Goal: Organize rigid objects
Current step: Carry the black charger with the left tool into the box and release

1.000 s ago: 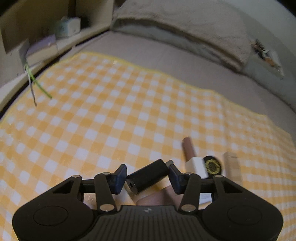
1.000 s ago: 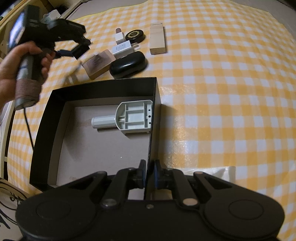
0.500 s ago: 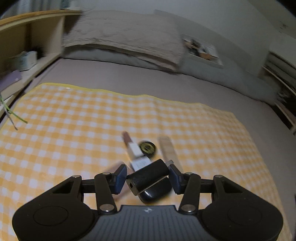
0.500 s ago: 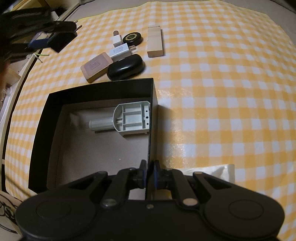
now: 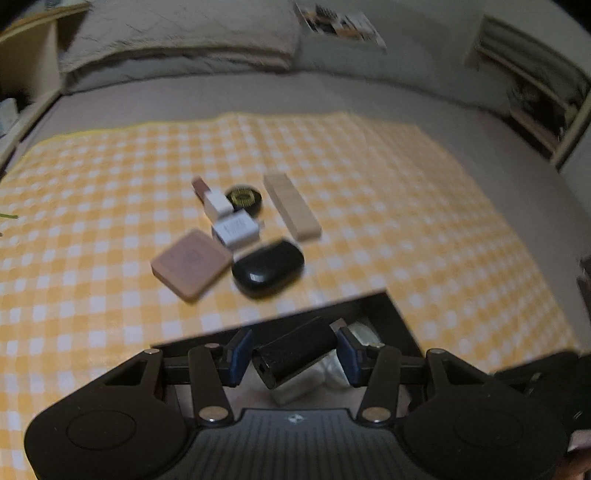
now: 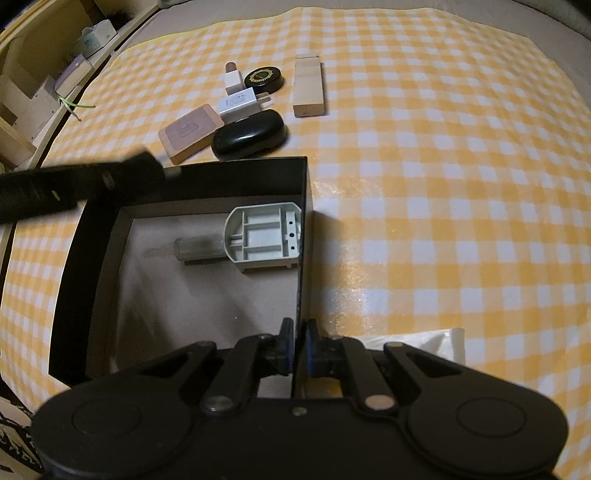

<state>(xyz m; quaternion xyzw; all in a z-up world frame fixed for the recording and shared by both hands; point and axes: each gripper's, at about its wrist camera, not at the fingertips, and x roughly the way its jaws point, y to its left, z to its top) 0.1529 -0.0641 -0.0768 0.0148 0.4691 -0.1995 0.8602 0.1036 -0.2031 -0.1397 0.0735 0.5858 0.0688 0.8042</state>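
Note:
My left gripper (image 5: 293,354) is shut on a small black box-shaped device (image 5: 295,350) and holds it over the open black box (image 5: 391,306). In the right wrist view it (image 6: 162,171) comes in blurred above the box's far left corner. My right gripper (image 6: 298,349) is shut on the right wall of the black box (image 6: 302,236). A grey plastic part (image 6: 258,238) lies inside the box. Beyond it lie a black oval case (image 6: 249,134), a tan square block (image 6: 190,131), a white charger (image 6: 238,105), a small white-and-brown piece (image 6: 232,75), a black round tin (image 6: 264,77) and a wooden block (image 6: 309,86).
The yellow checked cloth (image 6: 443,147) covers the bed. Wooden shelves (image 6: 33,74) with small boxes stand at the left. Pillows (image 5: 177,33) lie at the head of the bed. A white sheet (image 6: 436,343) lies by my right gripper.
My left gripper has lifted the black device from the pile and carried it back over the box. My right gripper has held the box wall throughout.

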